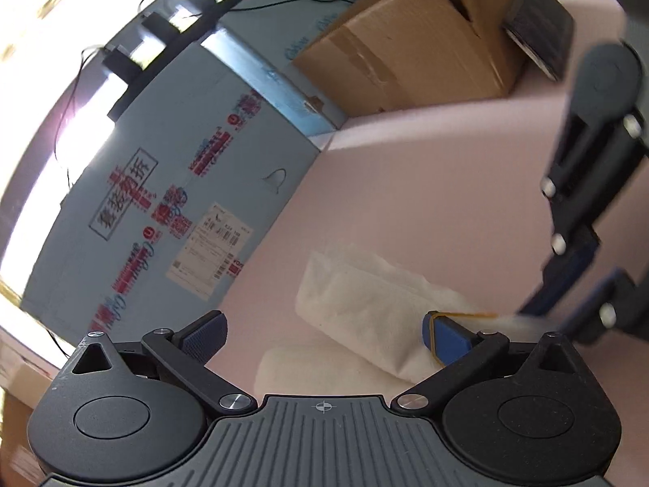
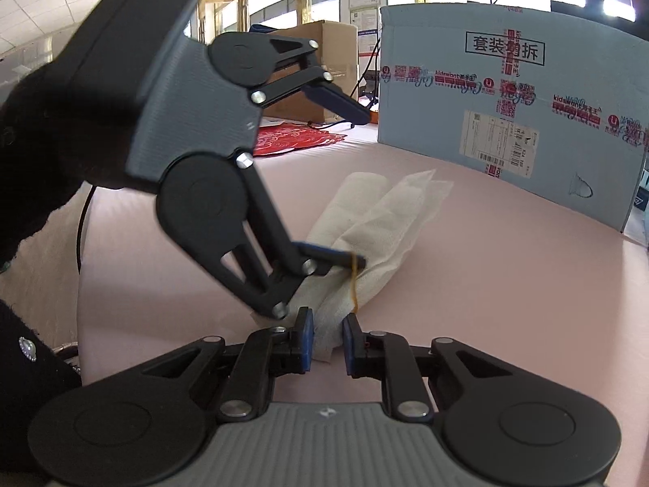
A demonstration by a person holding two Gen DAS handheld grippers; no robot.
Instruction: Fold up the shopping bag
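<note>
Bag (image 2: 377,223), white and folded into a narrow strip, lies on the pink table (image 2: 507,284) before a blue box (image 2: 527,93). The right gripper (image 2: 327,339) clenches the bag's near end between its pads. The left gripper (image 1: 324,332) stands released, wide apart, one finger (image 2: 324,257) with a rubber band (image 2: 353,280) resting on the bag.

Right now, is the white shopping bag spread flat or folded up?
Folded: the shopping bag lies as a narrow layered bundle on the pink table.
</note>
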